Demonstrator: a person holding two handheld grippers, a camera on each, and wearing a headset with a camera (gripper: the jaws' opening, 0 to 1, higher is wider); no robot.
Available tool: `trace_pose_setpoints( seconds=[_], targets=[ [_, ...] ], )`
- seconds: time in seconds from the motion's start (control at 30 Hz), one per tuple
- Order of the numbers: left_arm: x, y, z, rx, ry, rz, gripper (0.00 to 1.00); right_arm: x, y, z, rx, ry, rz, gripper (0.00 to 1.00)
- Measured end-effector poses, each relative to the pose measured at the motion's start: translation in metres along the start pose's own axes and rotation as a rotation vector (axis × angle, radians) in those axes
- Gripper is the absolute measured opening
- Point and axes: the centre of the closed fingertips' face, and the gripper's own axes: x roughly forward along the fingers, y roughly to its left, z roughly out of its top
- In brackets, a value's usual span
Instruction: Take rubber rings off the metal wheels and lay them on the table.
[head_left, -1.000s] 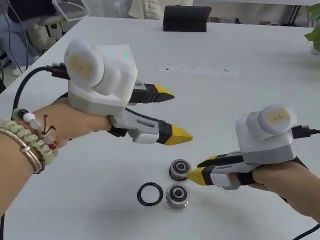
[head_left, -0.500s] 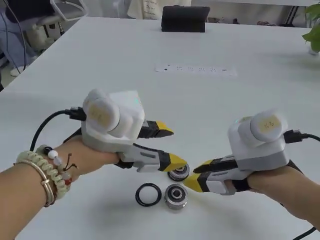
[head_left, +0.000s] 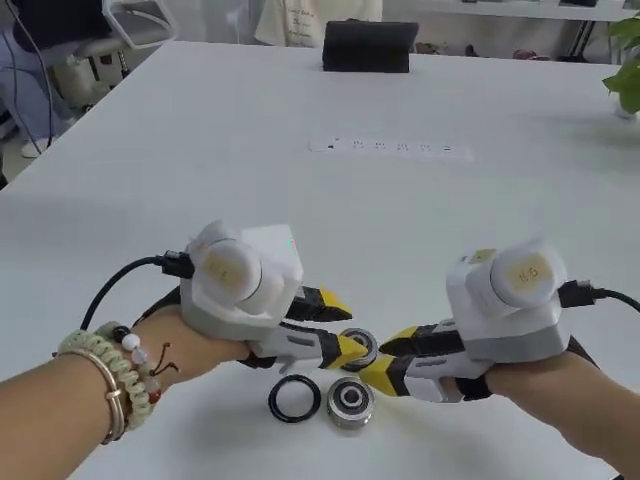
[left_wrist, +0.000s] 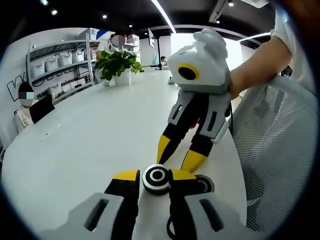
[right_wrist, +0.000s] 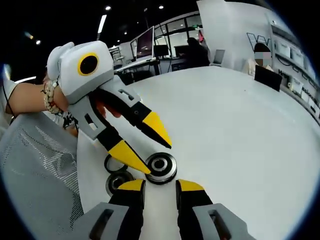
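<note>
1. I hold the left tool (head_left: 349, 326) low over the white bench (head_left: 250, 160). The hand that carries it has bead bracelets (head_left: 102, 385) at the wrist.
2. In the left gripper view its two yellow tips stand on both sides of one metal wheel (left_wrist: 156, 179), which lies flat on the bench. The tips seem to touch its sides, but I cannot tell whether they really press on it.
3. In the right gripper view this wheel shows a black band around its rim.
4. The right tool (head_left: 386, 356) points at the same wheel from the opposite side. Its jaws are spread with nothing between them, and the tips stop just before the wheel.
5. A second wheel (head_left: 348, 400) lies flat just beside the first one. In the head view it is nearer to me and close under the right tool's tips.
6. A loose black rubber ring (head_left: 294, 397) lies flat on the bench, just to the left of the second wheel.
7. Well apart from all this, farther along the bench, are a white socket strip (head_left: 390, 147) and a black object (head_left: 365, 45) near the far edge.
</note>
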Motion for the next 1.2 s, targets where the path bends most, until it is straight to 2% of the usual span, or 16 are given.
trace_pose_setpoints(
  seconds=[0.1,0.43,0.77,0.93,1.03,1.2],
  targets=[
    [0.0020,-0.0014,-0.0051,0.004,0.021,-0.002,0.16,0.0002,-0.0003,0.0006,0.001,-0.004,-0.001,0.22],
    [0.0037,-0.0034,-0.0041,-0.026,0.020,-0.012,0.08,0.0015,0.0005,0.0001,-0.024,-0.003,-0.006,0.21],
    [0.0041,-0.0034,-0.0043,-0.014,0.017,-0.010,0.07,0.0013,-0.0017,0.0029,-0.059,-0.021,-0.021,0.18],
    [0.0041,-0.0037,-0.0046,-0.029,0.011,-0.011,0.07,0.0008,-0.0021,0.0026,-0.087,-0.018,-0.020,0.16],
    [0.0042,-0.0037,-0.0047,-0.031,0.008,-0.010,0.07,-0.0011,-0.0040,-0.0008,-0.121,0.003,-0.025,0.11],
    [0.0042,-0.0038,-0.0049,-0.036,0.002,-0.008,0.07,-0.0011,-0.0033,-0.0008,-0.117,0.001,-0.021,0.09]
  ],
)
